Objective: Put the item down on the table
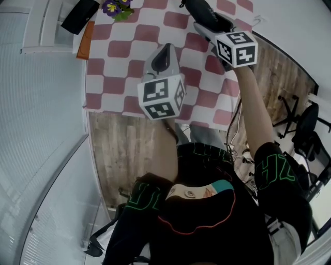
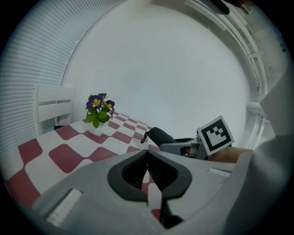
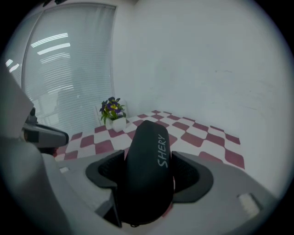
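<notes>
Left hand-held gripper [image 2: 147,158] shut, empty; right hand-held gripper [image 3: 149,173] clamps black case [image 1: 206,14] above checkered desk [image 1: 119,49], so releasing high risks it bouncing off.

- We see a potted purple-flowered plant [image 1: 117,8] at the head view's top edge.
- At upper left we see a flat black object [image 1: 80,15], with an orange one [image 1: 86,40] just below it.
- At right we see a black office chair [image 1: 306,127] on the wood floor [image 1: 126,150].
</notes>
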